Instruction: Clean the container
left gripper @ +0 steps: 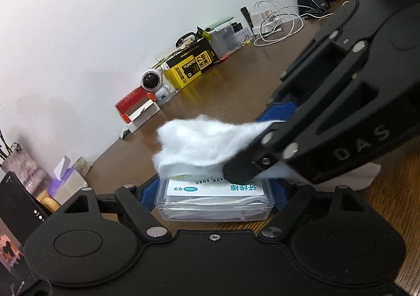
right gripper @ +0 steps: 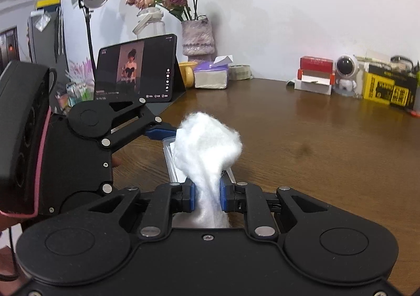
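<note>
Tools (right gripper: 207, 196) over brown wooden table (right gripper: 328, 154)

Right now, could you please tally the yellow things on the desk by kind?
Boxes: 1, yellow-and-black box
Mugs: 1, yellow mug beside the tissue pack
Total: 2

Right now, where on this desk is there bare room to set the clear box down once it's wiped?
The best patch is the bare wood of the desk in front of the astronaut figure and yellow box, to the right of the cotton wad. The wall edge is crowded: tissue pack, tablet, and white cables at the far end.
</note>
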{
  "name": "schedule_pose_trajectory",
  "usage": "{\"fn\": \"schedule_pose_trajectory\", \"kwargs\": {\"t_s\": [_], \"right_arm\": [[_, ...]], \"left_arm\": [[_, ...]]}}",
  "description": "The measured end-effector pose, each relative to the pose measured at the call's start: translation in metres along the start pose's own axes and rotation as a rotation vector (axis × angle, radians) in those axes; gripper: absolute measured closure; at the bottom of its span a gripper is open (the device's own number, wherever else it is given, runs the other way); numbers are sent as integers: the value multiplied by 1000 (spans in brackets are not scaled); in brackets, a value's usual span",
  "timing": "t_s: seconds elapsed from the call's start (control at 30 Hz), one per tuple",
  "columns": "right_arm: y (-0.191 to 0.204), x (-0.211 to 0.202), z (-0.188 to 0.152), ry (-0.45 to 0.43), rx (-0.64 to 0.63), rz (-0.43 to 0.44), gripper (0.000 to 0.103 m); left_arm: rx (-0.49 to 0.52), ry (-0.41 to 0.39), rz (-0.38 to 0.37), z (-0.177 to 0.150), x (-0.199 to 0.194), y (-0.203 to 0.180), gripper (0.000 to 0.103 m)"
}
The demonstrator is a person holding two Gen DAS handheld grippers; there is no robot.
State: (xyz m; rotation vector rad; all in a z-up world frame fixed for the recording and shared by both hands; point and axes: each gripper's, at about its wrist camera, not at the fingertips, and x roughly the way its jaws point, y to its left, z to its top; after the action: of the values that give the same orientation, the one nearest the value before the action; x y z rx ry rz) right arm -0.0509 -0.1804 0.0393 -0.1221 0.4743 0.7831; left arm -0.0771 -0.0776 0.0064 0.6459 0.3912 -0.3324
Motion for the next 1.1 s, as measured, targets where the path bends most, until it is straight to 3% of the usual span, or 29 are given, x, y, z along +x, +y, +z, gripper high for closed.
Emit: {"fn": "schedule_pose_trajectory", "kwargs": {"t_s": [0.3, 0.77, 0.87, 1.1], "right_arm": [[19, 2, 15, -17, -51, -9, 84], [8, -15, -11, 51, -16, -50, 84], [7, -14, -7, 46, -18, -62, 84], [10, 1, 14, -9, -36, -39, 84]], "left_arm": [[72, -17, 54, 1, -6, -18, 22], [85, -21, 60, 2, -18, -29, 22], [87, -29, 64, 5, -35, -68, 22], [93, -24, 73, -4, -31, -48, 22]]}}
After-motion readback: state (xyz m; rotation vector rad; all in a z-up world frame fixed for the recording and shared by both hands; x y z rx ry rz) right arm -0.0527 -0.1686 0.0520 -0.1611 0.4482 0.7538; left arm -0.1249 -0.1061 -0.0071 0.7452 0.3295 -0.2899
